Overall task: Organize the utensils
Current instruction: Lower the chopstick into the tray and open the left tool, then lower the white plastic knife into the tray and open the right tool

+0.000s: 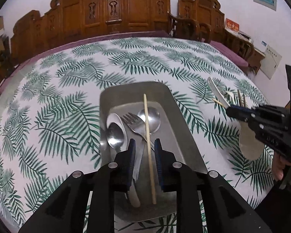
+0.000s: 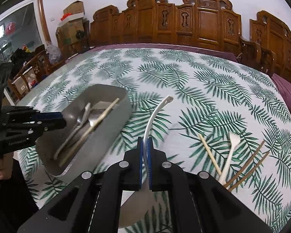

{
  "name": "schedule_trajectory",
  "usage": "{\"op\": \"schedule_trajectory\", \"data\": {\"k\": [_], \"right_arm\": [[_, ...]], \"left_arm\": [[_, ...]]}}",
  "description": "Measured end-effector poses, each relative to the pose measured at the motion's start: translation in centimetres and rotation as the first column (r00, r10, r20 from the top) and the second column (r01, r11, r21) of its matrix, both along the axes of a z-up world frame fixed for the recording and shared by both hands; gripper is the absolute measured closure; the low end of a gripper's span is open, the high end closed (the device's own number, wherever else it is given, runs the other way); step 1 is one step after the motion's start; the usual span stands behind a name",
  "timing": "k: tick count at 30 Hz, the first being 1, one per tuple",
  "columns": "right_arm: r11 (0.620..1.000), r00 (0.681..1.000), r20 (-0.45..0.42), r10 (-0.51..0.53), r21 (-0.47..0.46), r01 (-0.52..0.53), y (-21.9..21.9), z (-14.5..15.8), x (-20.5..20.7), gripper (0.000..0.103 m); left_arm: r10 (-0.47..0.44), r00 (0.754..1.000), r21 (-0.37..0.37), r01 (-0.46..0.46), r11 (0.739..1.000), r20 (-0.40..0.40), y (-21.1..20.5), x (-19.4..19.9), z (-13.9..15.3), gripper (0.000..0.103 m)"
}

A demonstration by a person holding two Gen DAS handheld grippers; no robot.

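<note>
A metal tray [image 1: 126, 91] holds two steel spoons [image 1: 114, 136], a fork [image 1: 133, 122], a white spoon and a pale chopstick [image 1: 147, 124]. My left gripper [image 1: 144, 143] hovers over the tray's near half, open. The chopstick lies in the gap between its fingers, close to the right pad and not pinched. My right gripper [image 2: 144, 141] is shut on the curved handle of a white soup spoon [image 2: 155, 114], held above the cloth to the right of the tray [image 2: 110, 120]. The spoon's bowl hangs below the fingers. The left wrist view shows that gripper [image 1: 229, 109] and the spoon [image 1: 218, 93] too.
Loose on the leaf-print tablecloth at the right lie a pale chopstick [image 2: 209, 151], a small white spoon [image 2: 230, 149] and two brown chopsticks [image 2: 250, 165]. Carved wooden chairs [image 2: 203, 25] line the table's far side. A person's hand [image 2: 3, 167] holds the left gripper.
</note>
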State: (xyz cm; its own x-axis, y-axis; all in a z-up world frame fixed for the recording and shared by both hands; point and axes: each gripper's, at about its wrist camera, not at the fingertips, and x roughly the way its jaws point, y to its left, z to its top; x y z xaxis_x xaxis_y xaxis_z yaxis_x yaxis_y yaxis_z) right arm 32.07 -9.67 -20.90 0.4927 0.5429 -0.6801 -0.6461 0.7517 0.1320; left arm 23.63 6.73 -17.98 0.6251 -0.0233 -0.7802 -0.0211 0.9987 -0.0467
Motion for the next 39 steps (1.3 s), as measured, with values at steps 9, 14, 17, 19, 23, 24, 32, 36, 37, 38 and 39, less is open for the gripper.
{"op": "schedule_trajectory", "data": {"k": [9,14,17,19,23,24,32,36,37,38,39], "right_arm": [[0.997,0.999,0.025,0.029,0.069,-0.031,2.2,2.2,-1.7,0.098],[0.994,0.998,0.035,0.046,0.1,-0.049,3.8,3.3,-2.0,0.098],[0.993,0.998,0.04,0.058,0.101,-0.062,4.9,3.8,-2.1,0.098],[0.993,0.997,0.043,0.062,0.101,-0.066,5.4,4.2,-2.1,0.098],[0.992,0.996,0.052,0.07,0.099,-0.075,6.3,4.8,-2.3,0.098],[0.992,0.996,0.049,0.072,0.1,-0.076,6.6,4.9,-2.3,0.098],[0.993,0.998,0.0,0.067,0.101,-0.067,9.6,3.9,-1.9,0.098],[0.995,0.996,-0.014,0.083,0.058,-0.082,12.0,2.7,-2.0,0.098],[0.995,0.996,-0.017,0.085,0.045,-0.084,12.5,2.4,-2.0,0.098],[0.996,0.996,-0.022,0.087,0.037,-0.086,12.9,2.1,-1.9,0.098],[0.995,0.995,-0.029,0.092,0.027,-0.091,13.5,1.7,-1.9,0.098]], "left_arm": [[0.04,0.998,-0.019,-0.039,0.999,0.055,1.5,-0.6,1.8,0.084],[0.041,0.994,-0.023,-0.039,0.999,0.097,1.5,-1.4,3.5,0.084],[0.036,0.993,-0.027,-0.033,0.999,0.116,1.4,-1.9,4.8,0.081],[0.03,0.991,-0.025,-0.027,0.999,0.128,1.2,-2.4,5.6,0.08],[0.037,0.989,-0.028,-0.033,0.999,0.142,1.2,-3.3,6.6,0.08],[0.041,0.989,-0.028,-0.037,0.999,0.145,1.2,-3.6,6.8,0.08],[0.075,0.989,-0.02,-0.073,0.997,0.131,2.8,-5.9,7.0,0.08],[0.099,0.988,-0.022,-0.097,0.995,0.122,3.9,-6.8,6.8,0.08],[0.105,0.987,-0.024,-0.103,0.994,0.119,4.3,-7.0,6.7,0.08],[0.111,0.987,-0.025,-0.109,0.994,0.115,4.6,-7.3,6.6,0.08],[0.116,0.987,-0.028,-0.114,0.993,0.113,4.8,-7.4,6.5,0.08]]}}
